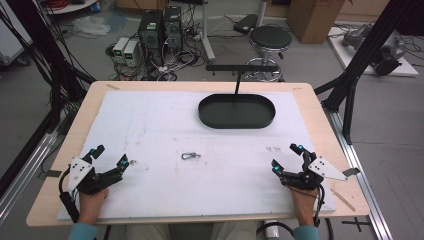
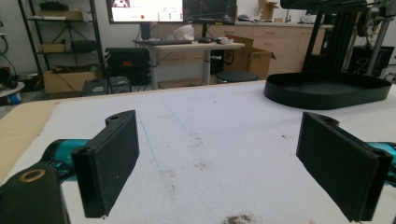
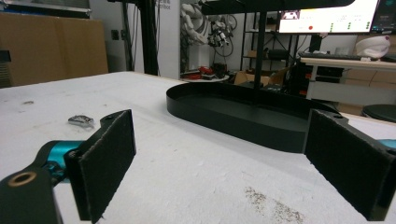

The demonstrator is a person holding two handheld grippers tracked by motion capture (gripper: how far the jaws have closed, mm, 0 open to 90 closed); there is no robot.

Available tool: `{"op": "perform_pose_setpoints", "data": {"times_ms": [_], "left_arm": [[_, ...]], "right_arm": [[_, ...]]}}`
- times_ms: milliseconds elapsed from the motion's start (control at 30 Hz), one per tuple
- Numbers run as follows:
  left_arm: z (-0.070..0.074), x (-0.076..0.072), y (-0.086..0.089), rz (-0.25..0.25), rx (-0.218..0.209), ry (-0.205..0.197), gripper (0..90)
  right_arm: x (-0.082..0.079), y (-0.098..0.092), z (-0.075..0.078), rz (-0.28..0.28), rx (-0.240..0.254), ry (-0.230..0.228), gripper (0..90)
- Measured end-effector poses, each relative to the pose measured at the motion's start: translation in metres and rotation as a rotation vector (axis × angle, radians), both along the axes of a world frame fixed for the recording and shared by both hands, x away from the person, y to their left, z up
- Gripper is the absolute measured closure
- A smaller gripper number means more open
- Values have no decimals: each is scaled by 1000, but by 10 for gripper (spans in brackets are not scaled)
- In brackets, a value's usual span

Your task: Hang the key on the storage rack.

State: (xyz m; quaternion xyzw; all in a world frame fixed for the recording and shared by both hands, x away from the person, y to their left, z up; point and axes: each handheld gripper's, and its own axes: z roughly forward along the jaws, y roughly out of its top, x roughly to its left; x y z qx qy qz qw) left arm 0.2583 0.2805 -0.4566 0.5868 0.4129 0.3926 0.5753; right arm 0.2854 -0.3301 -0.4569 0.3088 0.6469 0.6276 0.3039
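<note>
Both sets of fingers stand wide apart and hold nothing. The left gripper (image 1: 109,156) rests at the 7 o'clock corner of the table (image 1: 45,195); the right gripper (image 1: 286,156) rests at the 5 o'clock corner. In the left gripper view, the fingers (image 2: 108,161) frame bare white mat (image 2: 205,121).

The work piece is a small metal clip (image 1: 190,156), lying flat on the mat near the table centre, between the two grippers and well apart from both. In the right gripper view, the clip (image 3: 81,120) lies at about 10 o'clock, beyond the left-hand finger (image 3: 103,161).

Hazards from this position:

- The clip is small, flat and low. Fingers closing too high are likely to pass over it; fingers closing off-centre are likely to flick it across the mat.
- The mat appears soft. Pressing down for a low grip risks the fingertips digging in or dragging the mat.
- The black tray (image 1: 236,111) stands at 12 o'clock with an upright post (image 1: 238,82) and crossbar. A carry to the tray risks striking either.
- A weak pinch risks dropping the clip short of the tray rim.
</note>
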Motion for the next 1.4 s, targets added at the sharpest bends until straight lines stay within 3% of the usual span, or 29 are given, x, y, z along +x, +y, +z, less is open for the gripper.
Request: {"op": "perform_pose_setpoints", "data": {"times_ms": [500,567,700,800,833,867,900,1033,1167,1233,1400], "left_arm": [[0,-1,-1,-3,6,-16,136],[0,-1,-1,-4,6,-16,136],[0,-1,-1,-5,7,-16,136],[0,-1,-1,-4,7,-13,136],[0,-1,-1,-3,6,-14,136],[0,-1,0,-2,7,-14,136],[0,-1,-1,-2,8,-14,136],[0,-1,-1,-3,6,-13,136],[0,-1,0,-4,-1,-12,136],[0,-1,0,-6,1,-16,136],[0,-1,0,-8,-3,-14,136]], "right_arm": [[0,0,0,0,2,3,89],[0,0,0,1,4,21,89],[1,0,1,1,0,9,89],[2,1,1,13,-8,21,89],[4,2,3,28,-22,58,89],[4,2,3,28,-22,58,89],[8,6,8,44,-49,87,89],[12,12,18,60,-75,80,89],[22,21,40,97,-101,109,89],[24,22,43,109,-107,109,90],[43,35,66,209,-168,155,89]]}}
